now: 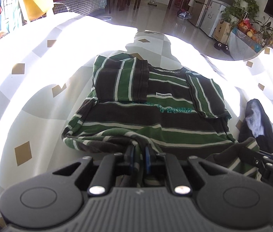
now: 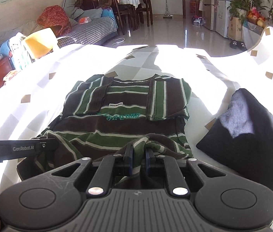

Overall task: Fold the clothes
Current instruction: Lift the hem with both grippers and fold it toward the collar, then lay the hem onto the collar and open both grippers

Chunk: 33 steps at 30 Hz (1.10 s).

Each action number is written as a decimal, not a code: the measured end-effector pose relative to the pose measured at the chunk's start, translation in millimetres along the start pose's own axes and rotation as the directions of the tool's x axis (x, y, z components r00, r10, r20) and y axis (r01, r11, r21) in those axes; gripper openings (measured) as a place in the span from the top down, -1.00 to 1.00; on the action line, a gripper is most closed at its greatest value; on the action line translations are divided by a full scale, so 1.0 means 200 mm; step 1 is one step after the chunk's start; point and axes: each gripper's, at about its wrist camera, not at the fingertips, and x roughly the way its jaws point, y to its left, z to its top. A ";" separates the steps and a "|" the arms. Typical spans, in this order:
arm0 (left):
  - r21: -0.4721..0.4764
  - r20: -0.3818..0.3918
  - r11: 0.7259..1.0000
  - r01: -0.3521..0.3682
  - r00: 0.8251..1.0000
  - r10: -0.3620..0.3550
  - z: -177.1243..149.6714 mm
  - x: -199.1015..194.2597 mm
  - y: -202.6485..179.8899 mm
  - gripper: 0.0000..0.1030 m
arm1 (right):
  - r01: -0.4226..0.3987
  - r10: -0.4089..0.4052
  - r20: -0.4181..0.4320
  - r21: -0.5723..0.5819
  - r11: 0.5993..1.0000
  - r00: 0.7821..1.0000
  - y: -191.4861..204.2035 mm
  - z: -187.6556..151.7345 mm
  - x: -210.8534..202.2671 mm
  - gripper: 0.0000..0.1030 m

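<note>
A green, brown and white striped T-shirt [image 1: 155,114] [image 2: 124,119] lies on the checked white cloth, neck away from me, both sleeves folded inward over its chest. My left gripper [image 1: 139,150] is shut on the near hem at its left part, the fabric bunched between the blue pads and lifted. My right gripper [image 2: 138,152] is shut on the near hem further right, cloth gathered between its pads and raised off the surface. The right gripper's body [image 1: 271,166] shows at the lower right of the left wrist view; the left gripper's arm [image 2: 18,148] crosses the left of the right wrist view.
A dark navy garment [image 2: 252,135] [image 1: 260,125] lies heaped to the right of the shirt. The white cloth [image 1: 30,100] with tan diamonds covers the surface under strong sunlight. Beyond its far edge are a yellow chair [image 1: 36,3], a sofa, dining chairs and a fridge.
</note>
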 end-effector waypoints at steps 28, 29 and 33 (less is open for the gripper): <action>-0.018 0.046 0.996 -0.086 0.995 0.087 0.64 0.28 -0.04 0.80 | 0.031 -0.028 0.094 -0.026 0.999 0.995 -0.06 0.55 0.32 0.76; -0.013 0.043 0.996 -0.090 0.995 0.090 0.66 0.30 -0.05 0.80 | 0.032 -0.030 0.091 -0.024 0.999 0.995 -0.07 0.56 0.34 0.76; -0.005 0.020 0.995 -0.095 0.995 0.095 0.71 0.41 -0.04 0.80 | 0.032 -0.032 0.072 -0.004 0.999 0.997 -0.09 0.60 0.45 0.76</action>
